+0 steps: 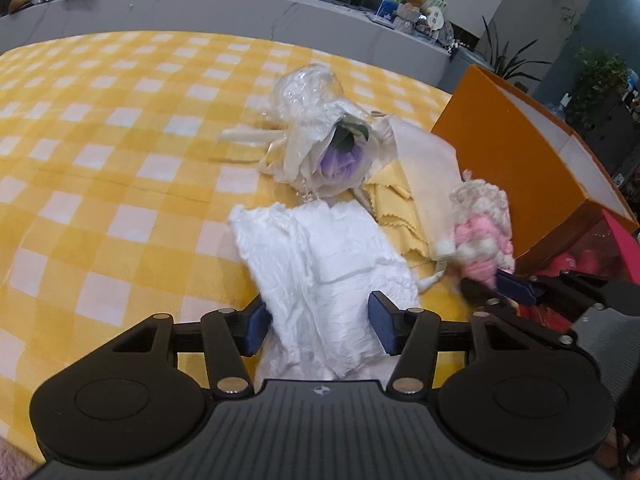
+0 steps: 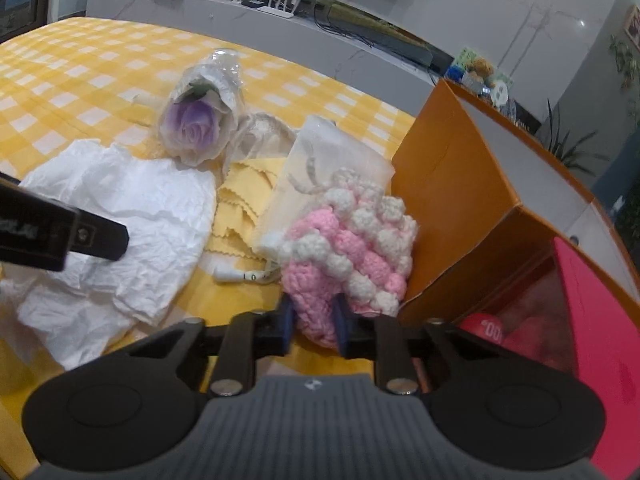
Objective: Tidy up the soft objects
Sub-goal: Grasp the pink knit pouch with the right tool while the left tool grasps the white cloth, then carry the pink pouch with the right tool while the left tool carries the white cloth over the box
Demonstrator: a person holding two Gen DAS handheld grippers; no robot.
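My right tool [image 2: 314, 326] is clamped on the near end of the pink and white crochet piece [image 2: 352, 240], its blue pads pressed into the yarn. That piece lies just beside the near corner of the orange box [image 2: 452, 200], so there is almost no room on that side. My left tool [image 1: 320, 322] stands apart, pads on either side of the white crumpled cloth [image 1: 320, 256] without pressing it; the cloth runs in under the tool.

Beyond both, the yellow zigzag-edged cloths [image 2: 240, 208] sit between the white cloth and a sheer pouch [image 2: 320, 160], and the wrapped purple rose [image 2: 196, 124] lies further out. To the left the yellow checked counter [image 1: 100, 140] is open all the way to its far edge.

Only the right wrist view shows a small white cylinder [image 2: 236, 276] on the counter in front of the crochet piece, and a pink box [image 2: 600, 320] holding something red. The left wrist view shows the right tool from the side.
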